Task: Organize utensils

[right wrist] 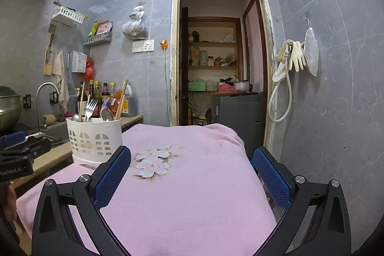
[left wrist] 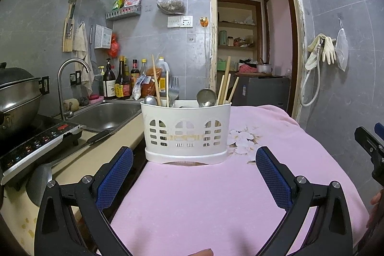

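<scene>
**Utensil caddy loaded up, both grippers hanging back empty**

Left wrist view: the left gripper (left wrist: 194, 169) has its blue-padded fingers spread wide with nothing between them, hovering over the pink cloth (left wrist: 204, 203). Straight ahead sits the white utensil holder (left wrist: 186, 133), upright on the cloth's far left edge, right beside the sink (left wrist: 108, 114). Inside it: a spoon (left wrist: 150, 100) and fork (left wrist: 173, 90) on the left, a ladle (left wrist: 206, 97) in the middle, and wooden chopsticks (left wrist: 225, 82) sticking up on the right, plus a couple more on the left. The right gripper (left wrist: 370, 150) pokes in at the right edge; can't tell its fingers from here.

Right wrist view: the right gripper (right wrist: 192, 172) is spread wide too, holding nothing, over the flower print (right wrist: 153, 161) on the cloth. The utensil holder (right wrist: 94, 138) is off to the left, near the left finger but apart from it.
</scene>
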A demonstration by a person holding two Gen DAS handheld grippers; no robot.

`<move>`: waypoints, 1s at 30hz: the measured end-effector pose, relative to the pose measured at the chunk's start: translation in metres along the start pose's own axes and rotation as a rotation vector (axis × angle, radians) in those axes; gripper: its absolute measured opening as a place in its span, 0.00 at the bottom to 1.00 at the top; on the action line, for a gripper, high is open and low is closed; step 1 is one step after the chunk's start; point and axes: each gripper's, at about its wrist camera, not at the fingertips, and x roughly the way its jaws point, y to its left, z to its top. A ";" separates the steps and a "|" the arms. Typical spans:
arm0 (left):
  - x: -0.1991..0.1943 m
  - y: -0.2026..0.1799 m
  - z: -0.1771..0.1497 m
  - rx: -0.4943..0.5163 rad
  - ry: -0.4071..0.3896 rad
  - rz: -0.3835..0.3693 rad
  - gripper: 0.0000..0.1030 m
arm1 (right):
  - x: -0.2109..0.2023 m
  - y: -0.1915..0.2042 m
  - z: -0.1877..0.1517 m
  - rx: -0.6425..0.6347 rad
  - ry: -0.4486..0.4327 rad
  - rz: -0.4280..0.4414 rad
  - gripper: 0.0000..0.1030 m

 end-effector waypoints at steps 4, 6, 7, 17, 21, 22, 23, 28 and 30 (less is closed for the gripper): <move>0.000 -0.001 0.000 0.002 0.000 0.000 0.98 | 0.000 0.000 0.000 0.000 0.001 0.002 1.00; 0.000 -0.001 0.000 0.001 0.001 0.000 0.98 | 0.000 0.001 0.000 0.000 0.000 -0.002 1.00; 0.000 -0.001 0.000 0.000 0.003 -0.001 0.98 | 0.001 0.001 0.000 0.000 0.000 -0.001 1.00; 0.002 0.000 0.000 -0.002 0.003 0.000 0.98 | 0.001 0.001 -0.001 0.002 0.003 0.000 1.00; 0.002 0.000 0.000 -0.001 0.003 -0.002 0.98 | 0.001 0.001 0.000 0.001 0.004 -0.002 1.00; 0.002 0.000 0.000 -0.001 0.003 -0.001 0.98 | 0.001 0.001 0.000 0.001 0.003 -0.001 1.00; 0.002 0.000 0.000 -0.001 0.003 0.000 0.98 | 0.001 0.001 0.000 0.002 0.004 -0.002 1.00; 0.001 0.000 -0.001 -0.002 0.004 -0.001 0.98 | 0.001 0.002 0.000 0.002 0.003 -0.003 1.00; 0.002 0.000 -0.001 -0.003 0.004 -0.002 0.98 | 0.001 0.001 0.000 0.003 0.003 -0.002 1.00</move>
